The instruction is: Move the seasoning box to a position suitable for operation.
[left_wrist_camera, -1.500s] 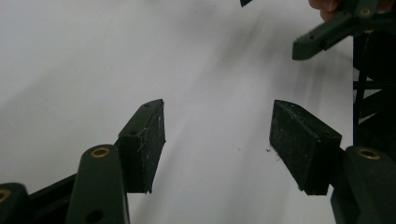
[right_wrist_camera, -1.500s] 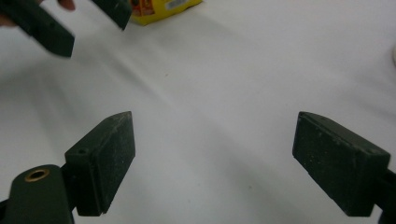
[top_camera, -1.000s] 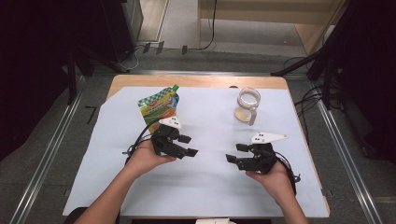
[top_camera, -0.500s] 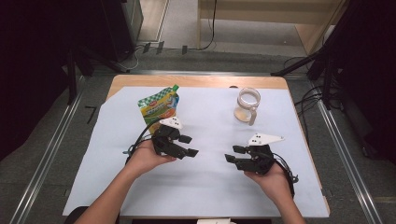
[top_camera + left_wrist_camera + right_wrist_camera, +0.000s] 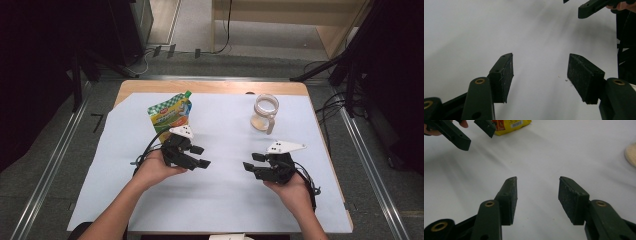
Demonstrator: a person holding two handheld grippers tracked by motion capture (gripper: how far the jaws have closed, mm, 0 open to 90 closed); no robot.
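Observation:
My left gripper (image 5: 201, 156) rests low over the white sheet (image 5: 225, 200), pointing right, jaws open with nothing between them (image 5: 540, 56). My right gripper (image 5: 251, 161) faces it from the right, also open and empty (image 5: 538, 178); its jaws have just been closing a little and then opening slightly again. The two grippers' tips stand apart with bare sheet between them. A green and yellow spouted pouch (image 5: 171, 114) lies flat just behind the left gripper. A clear glass jar (image 5: 264, 112) with a handle stands behind the right gripper.
The white sheet covers most of a wooden table (image 5: 210, 87). In the right gripper view the pouch (image 5: 511, 125) lies beyond the left gripper's jaws, and the jar's pale base (image 5: 631, 153) shows at the right edge. A dark floor with rails surrounds the table.
The right gripper's jaws stand a little narrower than a second ago. Both hands have stayed in place.

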